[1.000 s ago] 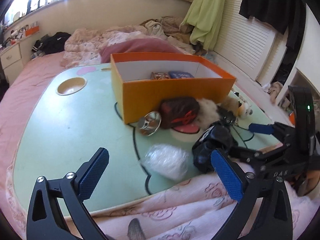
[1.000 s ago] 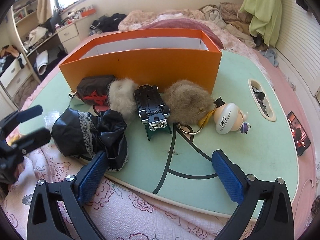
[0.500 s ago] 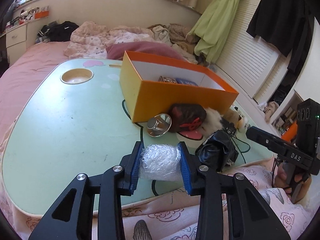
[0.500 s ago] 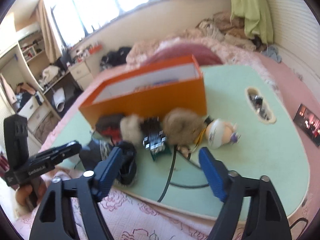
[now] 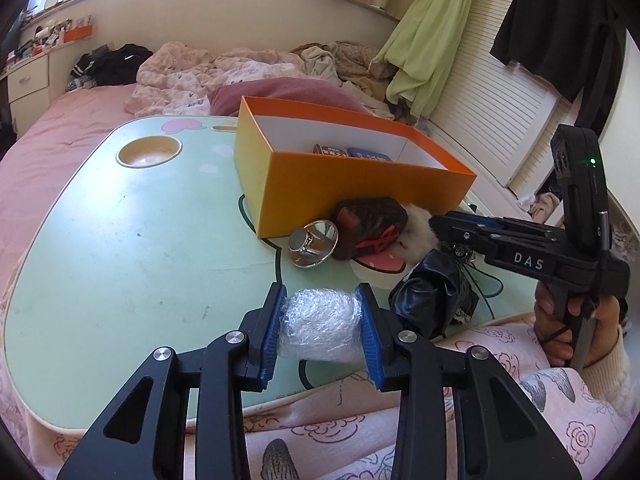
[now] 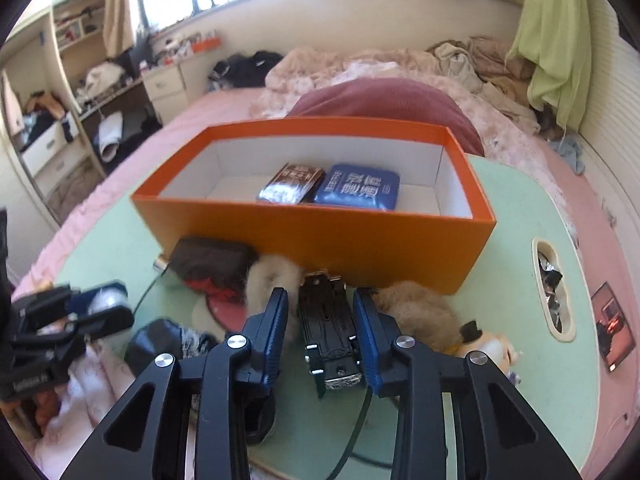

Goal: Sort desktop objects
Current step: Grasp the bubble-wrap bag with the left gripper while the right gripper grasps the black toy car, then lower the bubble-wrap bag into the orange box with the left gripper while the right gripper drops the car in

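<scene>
A ball of clear bubble wrap sits at the near edge of the green table, and my left gripper is shut on it, both blue pads pressing its sides. My right gripper is closing its jaws around a black toy car that lies underside up in front of the orange box. The pads stand against the car's sides. In the left wrist view the right gripper reaches in from the right, held by a hand. The box holds a brown packet and a blue packet.
In front of the box lie a shiny metal cup, a dark pouch with a red bow, crumpled black cloth, two fur pompoms and a small doll. The table has a round cup recess and a side slot. Bedding surrounds the table.
The left gripper shut on the bubble wrap and has held it since. The right gripper moved forward over the toy car and its wide jaws came together around it.
</scene>
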A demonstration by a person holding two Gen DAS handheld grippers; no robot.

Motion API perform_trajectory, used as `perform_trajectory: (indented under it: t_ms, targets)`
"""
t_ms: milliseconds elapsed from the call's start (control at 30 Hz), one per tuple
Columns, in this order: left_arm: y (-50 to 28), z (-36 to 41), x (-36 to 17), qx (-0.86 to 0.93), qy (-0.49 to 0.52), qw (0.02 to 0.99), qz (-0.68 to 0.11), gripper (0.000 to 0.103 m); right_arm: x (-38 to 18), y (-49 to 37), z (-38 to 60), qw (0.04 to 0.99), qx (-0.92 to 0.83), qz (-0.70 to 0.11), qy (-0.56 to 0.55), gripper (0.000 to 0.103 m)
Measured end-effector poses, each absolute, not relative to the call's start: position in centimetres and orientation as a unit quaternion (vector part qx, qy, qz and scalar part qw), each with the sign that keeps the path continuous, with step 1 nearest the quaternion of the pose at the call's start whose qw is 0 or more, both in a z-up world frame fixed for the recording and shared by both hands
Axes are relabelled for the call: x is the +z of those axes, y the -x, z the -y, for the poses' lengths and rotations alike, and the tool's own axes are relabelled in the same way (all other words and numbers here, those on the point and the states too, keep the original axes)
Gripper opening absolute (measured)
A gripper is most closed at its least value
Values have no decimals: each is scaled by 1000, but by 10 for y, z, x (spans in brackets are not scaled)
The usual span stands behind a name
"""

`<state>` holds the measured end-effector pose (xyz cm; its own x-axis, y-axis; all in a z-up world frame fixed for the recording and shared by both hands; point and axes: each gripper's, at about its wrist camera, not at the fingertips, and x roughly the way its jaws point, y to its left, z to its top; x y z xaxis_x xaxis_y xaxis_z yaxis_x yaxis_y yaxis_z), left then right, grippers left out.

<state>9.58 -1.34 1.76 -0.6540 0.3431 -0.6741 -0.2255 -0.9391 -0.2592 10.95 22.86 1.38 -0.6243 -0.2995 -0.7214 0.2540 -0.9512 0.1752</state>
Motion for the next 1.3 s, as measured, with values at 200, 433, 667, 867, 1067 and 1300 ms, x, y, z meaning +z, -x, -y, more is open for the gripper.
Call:
perform_trajectory:
  t_ms: [200,433,667,867,1067,1300]
  targets:
    - [-95,14,15,904,388,161,79,37,-9,-108,-256,198,-871,131,-431,31]
    - [-97,14,17,905,386,161,75,37,-6,-121,-200,118,-900,-58,-415,31]
    - [-100,15,21,910,376,160,75,37,-4,-132,-200,115,-919,-64,-372,27]
    - [-98,13,41,918,354,164,72,37,27,-153,-213,124,-948,-23,-291,27]
    - [-53,3,92,925,322,189,76,37,63,-118,-226,144,-947,34,-287,28]
    - [26,-20,98,923,334,183,60,42,62,-44,-237,130,-931,91,-328,28]
